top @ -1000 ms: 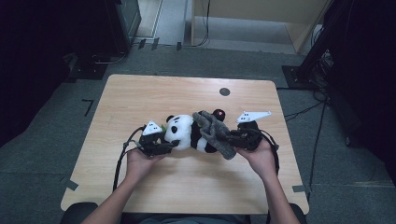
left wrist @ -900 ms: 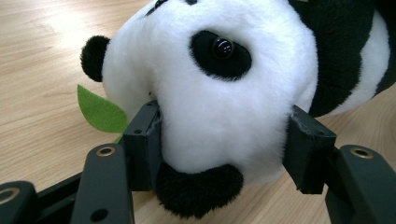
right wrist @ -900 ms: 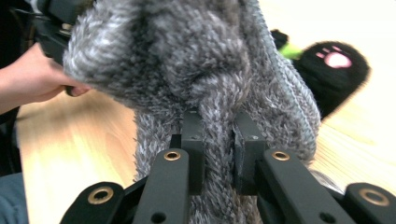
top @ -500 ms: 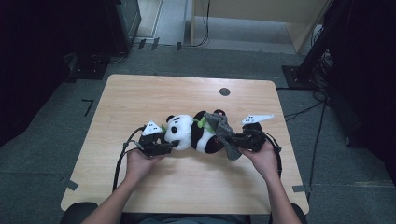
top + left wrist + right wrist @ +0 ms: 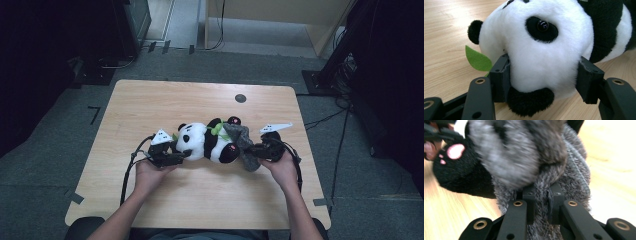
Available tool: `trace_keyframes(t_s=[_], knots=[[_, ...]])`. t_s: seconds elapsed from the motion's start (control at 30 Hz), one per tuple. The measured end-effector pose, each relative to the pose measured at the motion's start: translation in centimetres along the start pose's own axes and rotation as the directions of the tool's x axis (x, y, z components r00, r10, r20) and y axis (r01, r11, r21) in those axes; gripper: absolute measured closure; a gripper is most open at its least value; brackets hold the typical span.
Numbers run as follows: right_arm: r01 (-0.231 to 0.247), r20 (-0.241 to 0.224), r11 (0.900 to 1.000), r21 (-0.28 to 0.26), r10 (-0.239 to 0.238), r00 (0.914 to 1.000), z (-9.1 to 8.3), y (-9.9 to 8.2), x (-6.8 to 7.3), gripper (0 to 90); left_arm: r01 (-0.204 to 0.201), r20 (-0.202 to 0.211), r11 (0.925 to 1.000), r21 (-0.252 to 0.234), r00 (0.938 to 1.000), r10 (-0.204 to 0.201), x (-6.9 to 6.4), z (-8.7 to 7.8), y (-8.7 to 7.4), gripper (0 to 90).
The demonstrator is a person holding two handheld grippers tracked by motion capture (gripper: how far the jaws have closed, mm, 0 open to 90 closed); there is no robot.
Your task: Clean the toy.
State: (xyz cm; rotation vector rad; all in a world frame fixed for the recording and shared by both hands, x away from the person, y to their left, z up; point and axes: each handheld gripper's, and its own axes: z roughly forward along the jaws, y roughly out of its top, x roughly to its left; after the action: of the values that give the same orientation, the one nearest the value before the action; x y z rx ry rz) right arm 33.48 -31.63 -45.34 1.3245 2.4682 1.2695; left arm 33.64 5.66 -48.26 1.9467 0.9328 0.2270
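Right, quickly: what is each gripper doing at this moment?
Left gripper: closed on the plush panda, at its head.
Right gripper: closed on the grey fuzzy cloth.

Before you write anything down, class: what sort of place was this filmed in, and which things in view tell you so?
Probably a lab or recording studio, not a home. A bare wooden table stands on grey carpet marked with tape, cables trail across the floor, and dark equipment racks stand around it.
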Motion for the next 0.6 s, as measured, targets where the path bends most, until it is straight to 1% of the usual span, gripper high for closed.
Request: trace_keyframes(t_s=[0.1, 0.2, 0.3, 0.4, 0.5, 0.6], knots=[[0.005, 0.011, 0.9989, -0.046, -0.005, 0.9999, -1.2, 0.3, 0.0, 81.4, 0.003, 0.001, 1.0000, -0.001, 1.0000, -0.003, 0.0, 0.0, 0.0, 38.5], [0.013, 0.018, 0.9955, -0.094, -0.011, 0.9998, -2.4, 0.6, 0.2, 81.4, 0.002, 0.000, 1.0000, 0.001, 1.0000, -0.002, 0.0, 0.0, 0.0, 38.5], [0.022, 0.016, 0.9919, -0.125, -0.021, 0.9997, -3.3, 1.2, 0.8, 81.4, 0.000, 0.000, 1.0000, 0.001, 1.0000, 0.000, 0.0, 0.0, 0.0, 38.5], [0.052, 0.010, 0.9869, -0.153, -0.051, 0.9987, -4.2, 2.0, 1.8, 81.3, -0.002, -0.001, 1.0000, 0.002, 1.0000, 0.002, 0.0, 0.0, 0.0, 38.5], [0.080, -0.015, 0.9801, -0.182, -0.084, 0.9964, -4.6, 2.9, 3.1, 81.4, 0.007, 0.002, 1.0000, 0.001, 1.0000, -0.007, 0.0, 0.0, 0.0, 38.6], [0.116, -0.028, 0.9763, -0.183, -0.123, 0.9920, -4.5, 3.5, 4.5, 81.3, 0.011, 0.003, 0.9999, -0.001, 0.9999, -0.011, 0.0, 0.0, 0.1, 38.6]])
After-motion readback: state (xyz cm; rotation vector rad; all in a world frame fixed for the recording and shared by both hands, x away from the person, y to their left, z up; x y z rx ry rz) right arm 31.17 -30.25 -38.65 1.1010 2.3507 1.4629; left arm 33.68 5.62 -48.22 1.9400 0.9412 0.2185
